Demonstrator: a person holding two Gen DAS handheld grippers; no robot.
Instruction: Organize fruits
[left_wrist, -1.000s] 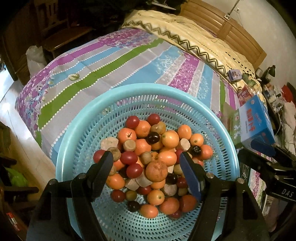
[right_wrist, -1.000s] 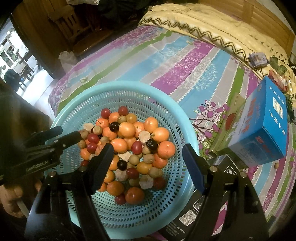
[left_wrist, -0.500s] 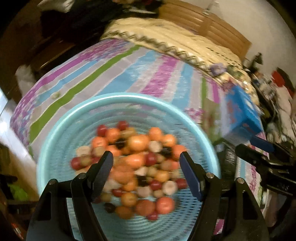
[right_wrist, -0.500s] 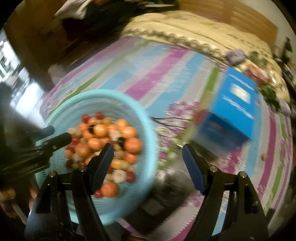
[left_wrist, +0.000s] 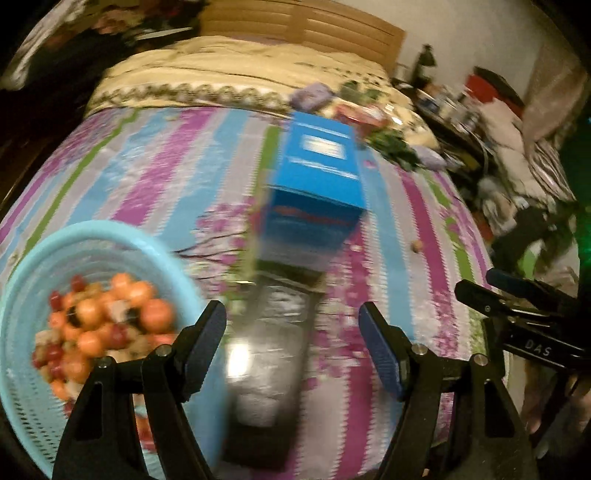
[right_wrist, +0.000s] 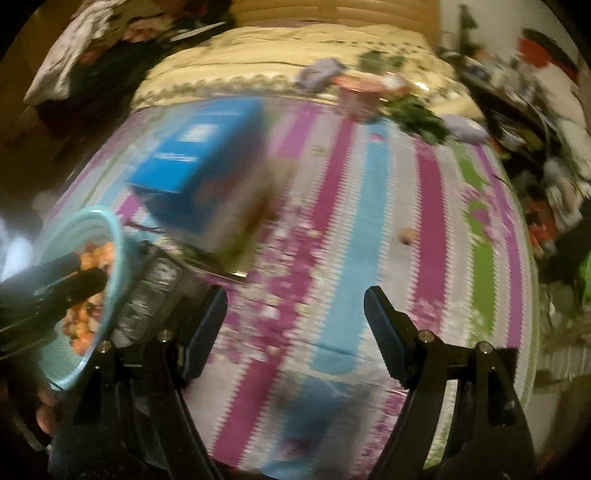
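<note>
Striped bedspread (right_wrist: 373, 229) beneath both gaping, unloaded grippers.

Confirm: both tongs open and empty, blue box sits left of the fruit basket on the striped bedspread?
Wrong side. In the left wrist view the blue box sits right of the fruit basket. Both the left tongs and right tongs are open and empty.

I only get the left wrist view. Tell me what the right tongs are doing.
Observer: The right tongs are open, with nothing between their fingers.
Operator: Say what lies in front of them.
Observer: Striped bedspread, seen through the gap between the fingers.
Operator: Place the basket for me from that side.
Observer: The basket is at the far left of the right wrist view, left of the blue box.
</note>
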